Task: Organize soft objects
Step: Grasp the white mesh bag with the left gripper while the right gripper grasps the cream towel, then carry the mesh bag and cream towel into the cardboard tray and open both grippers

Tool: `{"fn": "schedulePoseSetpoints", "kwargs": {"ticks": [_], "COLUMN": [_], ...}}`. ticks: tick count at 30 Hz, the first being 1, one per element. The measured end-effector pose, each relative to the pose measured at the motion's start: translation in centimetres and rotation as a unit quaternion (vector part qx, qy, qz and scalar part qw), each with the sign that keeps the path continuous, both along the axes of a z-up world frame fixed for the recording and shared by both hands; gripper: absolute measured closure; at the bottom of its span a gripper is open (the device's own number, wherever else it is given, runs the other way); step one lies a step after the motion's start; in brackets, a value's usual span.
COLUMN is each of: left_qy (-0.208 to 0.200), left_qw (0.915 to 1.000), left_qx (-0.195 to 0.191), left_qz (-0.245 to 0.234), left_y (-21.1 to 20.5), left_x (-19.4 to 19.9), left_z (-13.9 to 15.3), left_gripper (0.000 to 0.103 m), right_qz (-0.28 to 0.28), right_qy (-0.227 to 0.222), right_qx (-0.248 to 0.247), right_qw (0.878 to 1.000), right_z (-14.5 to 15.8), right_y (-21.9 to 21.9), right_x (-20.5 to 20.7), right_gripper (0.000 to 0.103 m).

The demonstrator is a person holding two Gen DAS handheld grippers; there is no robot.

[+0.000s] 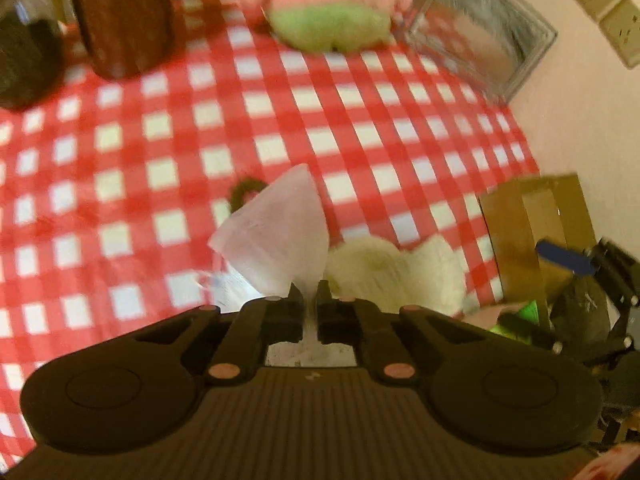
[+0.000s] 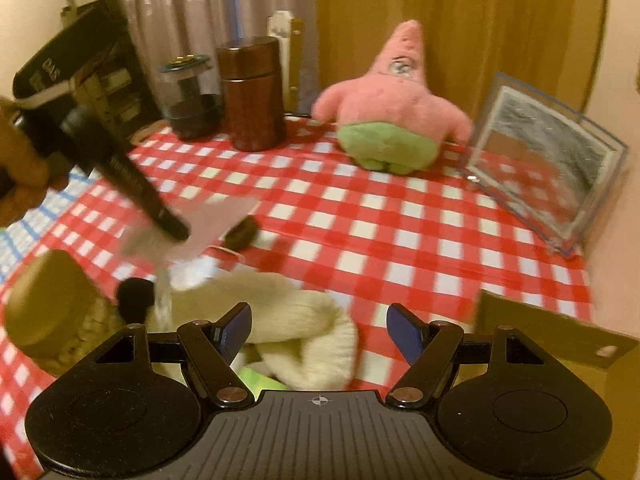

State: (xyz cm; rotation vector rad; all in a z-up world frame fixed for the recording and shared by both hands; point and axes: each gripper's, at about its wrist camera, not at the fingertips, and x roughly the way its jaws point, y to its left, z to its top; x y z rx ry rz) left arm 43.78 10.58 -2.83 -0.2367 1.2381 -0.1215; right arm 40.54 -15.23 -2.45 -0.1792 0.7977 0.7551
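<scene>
Views differ here: only the left wrist camera shows the left gripper head-on, its jaws pinched nearly together on the edge of a clear plastic bag, which stands up stiffly above the red checked tablecloth. Only the right wrist camera shows the whole pink star plush sitting upright at the far edge of the table, a brown canister and a dark glass jar to its left, and a clear picture frame leaning to its right. That view also catches the person's hand at the left edge, holding the left gripper angled steeply down toward the bag. The right gripper points down at a slant with its blue-padded jaws spread wide and holding nothing; a cream knitted item lies just beyond them, touching neither pad. A cardboard box stands to the right.
</scene>
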Motion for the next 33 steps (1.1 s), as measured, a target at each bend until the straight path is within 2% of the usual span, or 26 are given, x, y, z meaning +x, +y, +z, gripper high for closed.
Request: {"fn": "schedulePoseSetpoints", "kwargs": {"ticks": [6, 11, 17, 23, 24, 26, 28, 29, 33], "left_qy": [-0.050, -0.072, -0.083, -0.082, -0.082, -0.083, -0.083, -0.084, -0.089], "left_qw": [0.9984, 0.9967, 0.9960, 0.9962, 0.9962, 0.9961, 0.9961, 0.9960, 0.9954], "left_qx": [0.005, 0.011, 0.005, -0.001, -0.002, -0.003, -0.003, -0.004, -0.006], "left_qz": [0.027, 0.034, 0.031, 0.028, 0.028, 0.029, 0.030, 0.032, 0.036], "left_y": [3.1, 4.2, 4.8, 4.9, 5.0, 5.1, 5.1, 5.2, 5.3], "left_x": [-1.0, -1.7, -2.7, -3.4, -3.6, -3.8, -3.9, -4.0, -4.7], "left_z": [2.4, 3.1, 2.8, 2.1, 2.0, 1.9, 2.0, 2.1, 2.8], "left_gripper": [0.099, 0.099, 0.099, 0.099, 0.099, 0.099, 0.099, 0.099, 0.099], "right_qz": [0.069, 0.128, 0.117, 0.109, 0.109, 0.111, 0.102, 0.098, 0.083], "right_qy": [0.015, 0.029, 0.052, 0.066, 0.067, 0.077, 0.073, 0.068, 0.047], "right_qx": [-0.008, -0.056, -0.103, -0.121, -0.124, -0.120, -0.117, -0.116, -0.087], "right_qw": [0.998, 0.990, 0.986, 0.984, 0.984, 0.984, 0.985, 0.986, 0.992], "right_z": [0.0, -1.6, -4.4, -6.2, -6.3, -6.4, -6.2, -5.9, -3.4], "right_y": [3.6, 7.2, 9.5, 10.8, 11.0, 11.0, 10.9, 10.8, 9.7], "right_x": [-0.5, -0.6, 0.9, 1.8, 1.8, 1.8, 1.7, 1.5, 0.7], "right_gripper": [0.029, 0.029, 0.029, 0.031, 0.035, 0.076, 0.086, 0.096, 0.098]}}
